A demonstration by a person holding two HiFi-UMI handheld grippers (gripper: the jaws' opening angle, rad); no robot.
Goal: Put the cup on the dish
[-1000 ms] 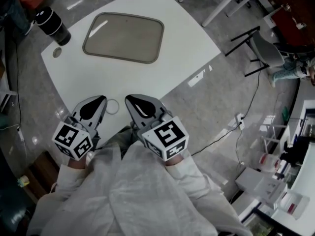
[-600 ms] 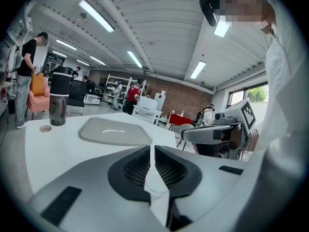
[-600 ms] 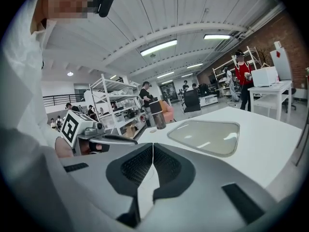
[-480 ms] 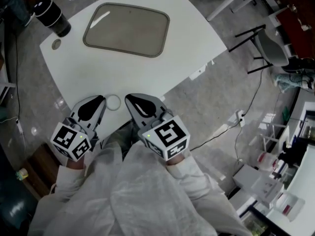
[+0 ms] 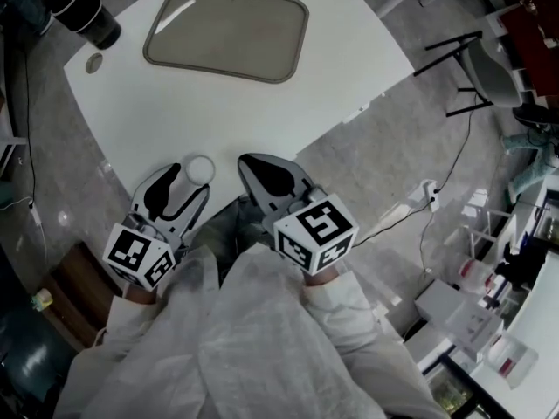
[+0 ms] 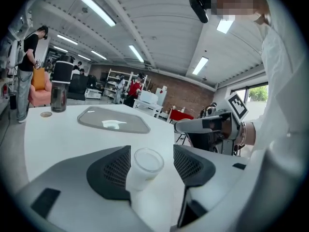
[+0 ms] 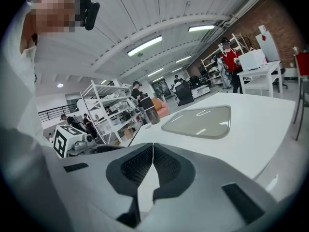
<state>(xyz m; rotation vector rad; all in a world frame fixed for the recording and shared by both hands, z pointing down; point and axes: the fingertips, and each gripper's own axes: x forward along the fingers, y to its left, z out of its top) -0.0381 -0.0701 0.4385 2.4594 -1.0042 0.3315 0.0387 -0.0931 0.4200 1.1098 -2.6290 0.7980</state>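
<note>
Now the left gripper's jaws, just opened, stand apart around the cup, upright on the table, well apart from the dish. Best close squarely below its rim. The right gripper's jaws are together, empty.

Big workshop-type room here: shiny grey floor, red brick back wall, long ceiling strip lights, white metal shelving rack, grey chair.

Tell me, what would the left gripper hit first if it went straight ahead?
Probably the cup: it stands between the jaws of the left gripper, which have just been opening.
</note>
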